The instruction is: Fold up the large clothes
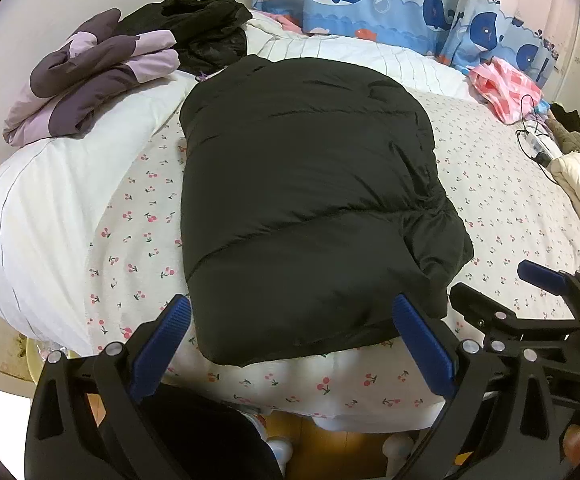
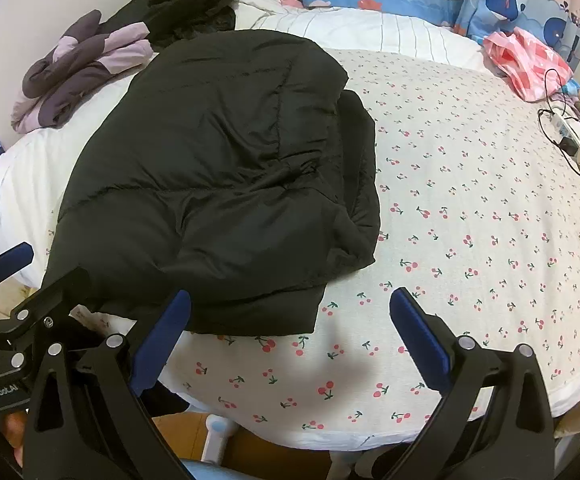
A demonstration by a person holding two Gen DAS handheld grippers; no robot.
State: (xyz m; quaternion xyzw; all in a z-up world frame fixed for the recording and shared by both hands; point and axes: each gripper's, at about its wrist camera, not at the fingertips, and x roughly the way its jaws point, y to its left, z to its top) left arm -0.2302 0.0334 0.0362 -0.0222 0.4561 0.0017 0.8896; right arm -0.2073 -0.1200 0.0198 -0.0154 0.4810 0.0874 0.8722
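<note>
So, black puffer jacket (image 1: 302, 204) lies on the cherry-print bed sheet (image 2: 470, 216), near the front edge of the bed, already doubled into a thick bundle with layers showing at its right side. Left gripper (image 1: 290, 340) hangs just in front of the jacket's near hem, jaws wide apart, nothing held. Right gripper (image 2: 290, 340) sits over bare sheet just right of the jacket's near corner, jaws also wide apart and empty.

Handling guess: padded, soft, bulky but light; shell looks slick, so fingers may slide and the filling will spring back. Best hold is probably the near hem or a corner, pinching through the shell at a quilted seam, not the puffy middle.

Other clothes: purple jacket (image 1: 89, 76) and a dark garment (image 1: 201, 28) piled at the back left, well apart.

Writing: "GenRobot.AI" or similar on the left gripper's body, seen in the right view, hard to read exactly. No jacket label visible.
</note>
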